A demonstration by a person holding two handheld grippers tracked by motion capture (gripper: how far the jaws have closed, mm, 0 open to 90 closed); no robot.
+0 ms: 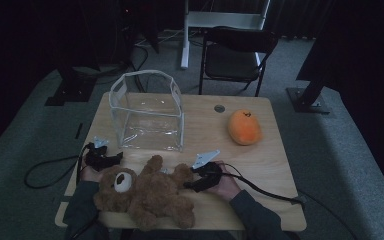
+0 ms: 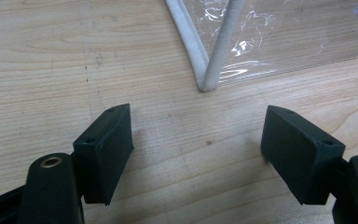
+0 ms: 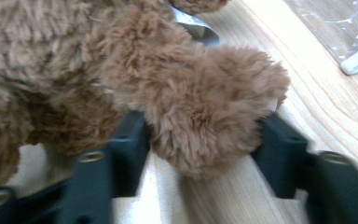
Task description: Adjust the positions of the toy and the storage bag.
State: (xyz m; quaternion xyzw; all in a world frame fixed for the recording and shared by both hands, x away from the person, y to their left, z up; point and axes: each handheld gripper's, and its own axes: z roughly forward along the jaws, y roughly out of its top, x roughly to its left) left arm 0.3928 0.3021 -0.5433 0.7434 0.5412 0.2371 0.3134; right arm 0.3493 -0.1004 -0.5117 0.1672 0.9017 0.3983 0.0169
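The right gripper [image 3: 200,154] is clamping the teddy bear's [image 1: 145,192] paw [image 3: 214,116] on the table [image 1: 260,160]. The left gripper [image 2: 198,149] is resting with jaws wide apart, holding nothing, beside the clear bag [image 2: 279,32].

bear [image 3: 182,93]: brown plush cloth, long shaggy pile, matt
table [image 2: 51,70]: pale wood with visible grain, smooth, matt, some small dark marks
bag [image 1: 147,112]: clear plastic film, glossy and wrinkled, with white cloth-like edging
jaw pads: black, matt, look like rubber or plastic
orange toy [image 1: 244,127]: soft matt cloth
floor [image 1: 360,165]: grey carpet, rough
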